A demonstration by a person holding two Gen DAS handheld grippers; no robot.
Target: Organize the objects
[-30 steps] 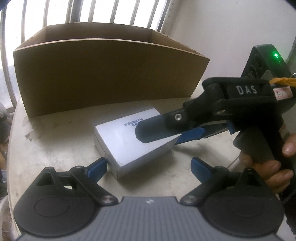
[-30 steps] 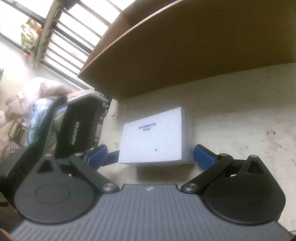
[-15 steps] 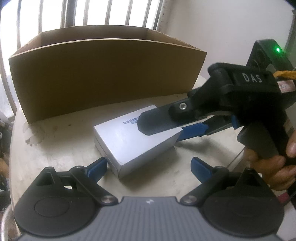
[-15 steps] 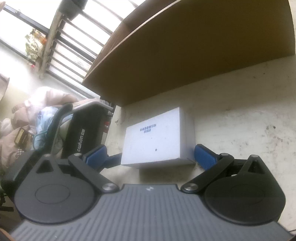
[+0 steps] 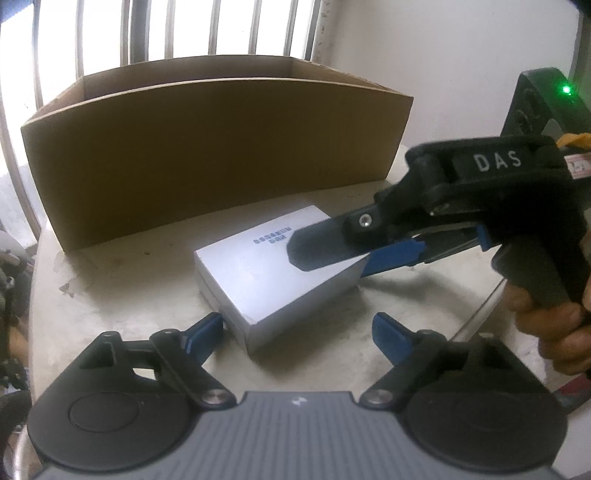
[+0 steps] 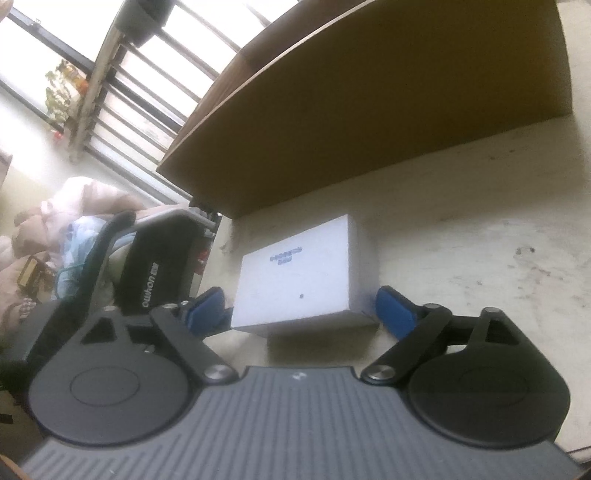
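A small white box (image 5: 266, 273) with dark print on top sits on the pale table (image 5: 122, 306), in front of a large open cardboard box (image 5: 207, 147). My right gripper (image 6: 301, 312) has its blue pads (image 6: 393, 308) against both sides of the white box (image 6: 299, 277), shut on it, with the near end raised slightly above its shadow. In the left wrist view the right gripper (image 5: 354, 254) reaches in from the right. My left gripper (image 5: 299, 336) is open and empty, just short of the box's near corner.
The cardboard box (image 6: 369, 122) spans the back of the table. A barred window (image 5: 184, 33) is behind it. A black chair (image 6: 155, 266) and piled bedding (image 6: 74, 206) lie beyond the table's left edge. A device with a green light (image 5: 565, 89) stands at right.
The right gripper and white box have tilted up slightly and the views have drawn a little closer. The left gripper has stayed open and nearly still.
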